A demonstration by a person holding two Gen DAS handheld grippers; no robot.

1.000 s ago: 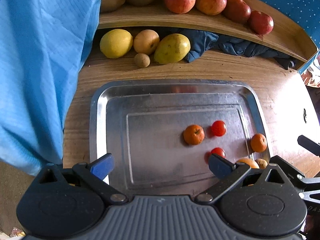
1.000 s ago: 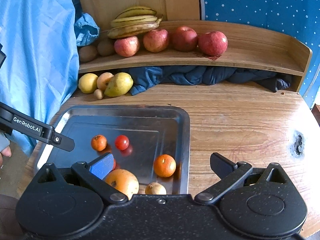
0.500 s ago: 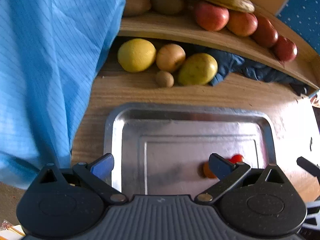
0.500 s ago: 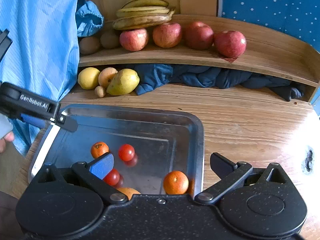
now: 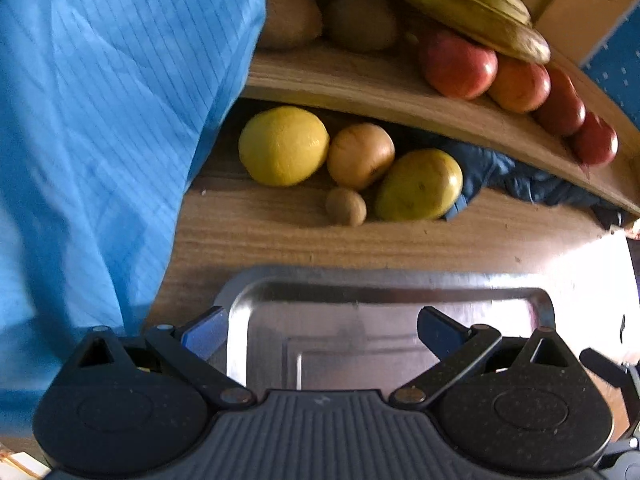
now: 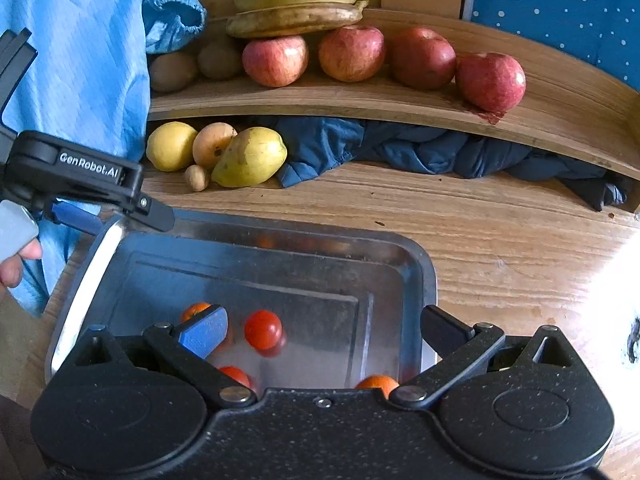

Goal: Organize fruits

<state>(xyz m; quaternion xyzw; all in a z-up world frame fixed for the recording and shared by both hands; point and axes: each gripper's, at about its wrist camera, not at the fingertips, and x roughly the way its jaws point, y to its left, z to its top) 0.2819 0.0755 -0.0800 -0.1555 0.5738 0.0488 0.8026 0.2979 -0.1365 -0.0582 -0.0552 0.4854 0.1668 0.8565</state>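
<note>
A metal tray (image 6: 416, 264) lies on the wooden table and holds small oranges (image 6: 376, 383) and red tomatoes (image 6: 263, 329). My right gripper (image 6: 324, 330) is open and empty above the tray's near right part. My left gripper (image 5: 320, 332) hovers open and empty over the tray's (image 5: 360, 284) far left corner; it also shows at the left of the right wrist view (image 6: 116, 208). Beyond it under the shelf lie a yellow lemon (image 5: 283, 145), a round tan fruit (image 5: 360, 155), a green-yellow mango (image 5: 418, 184) and a small brown fruit (image 5: 346, 207).
A curved wooden shelf (image 6: 400, 100) carries several red apples (image 6: 352, 53), bananas (image 6: 296, 12) and brown kiwis (image 6: 218, 61). Dark blue cloth (image 6: 420, 148) is stuffed under it. A light blue garment (image 5: 100, 140) hangs at the left. A hand (image 6: 16, 264) shows at the left edge.
My left gripper has moved forward toward the fruits under the shelf, so the tray's oranges and tomatoes dropped out of its view. The right gripper also moved forward over the tray.
</note>
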